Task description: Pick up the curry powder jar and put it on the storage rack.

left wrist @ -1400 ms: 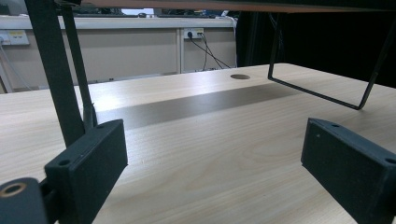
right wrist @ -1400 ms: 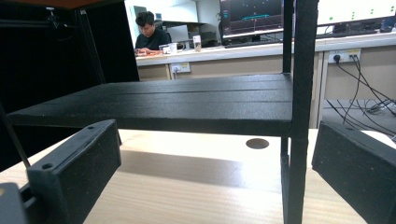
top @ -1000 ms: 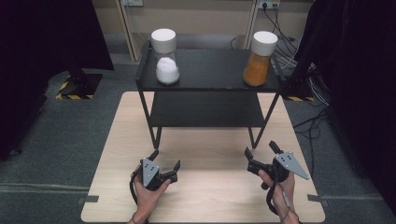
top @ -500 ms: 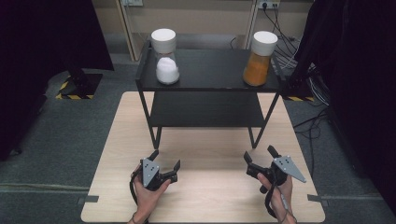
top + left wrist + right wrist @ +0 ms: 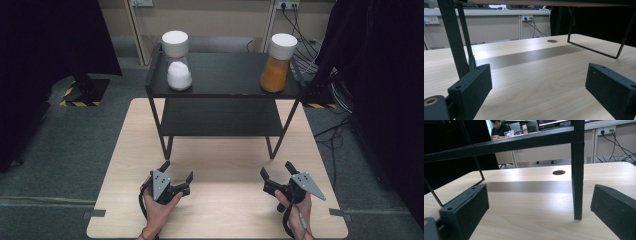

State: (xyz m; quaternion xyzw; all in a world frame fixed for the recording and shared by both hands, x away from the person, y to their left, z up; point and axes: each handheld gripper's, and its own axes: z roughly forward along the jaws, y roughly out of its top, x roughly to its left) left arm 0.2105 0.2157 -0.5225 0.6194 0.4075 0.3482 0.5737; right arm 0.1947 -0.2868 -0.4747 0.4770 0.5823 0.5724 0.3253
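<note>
Your left gripper (image 5: pixel 177 176): jaws apart, empty | your right gripper (image 5: pixel 276 172): jaws apart, empty | both seemingly resting on counter (image 5: pixel 225 160), near shelf rack (image 5: pixel 225 87).

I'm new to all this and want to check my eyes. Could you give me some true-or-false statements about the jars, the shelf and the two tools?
1. Both jars stand on the shelf's top level. True.
2. The left tool holds the white jar. False: its jaws are open and empty, above the table.
3. The orange jar is at the shelf's right end. True.
4. The right tool is shut. False: its jaws stand apart.
5. The jars have black lids. False: both lids are white.
</note>
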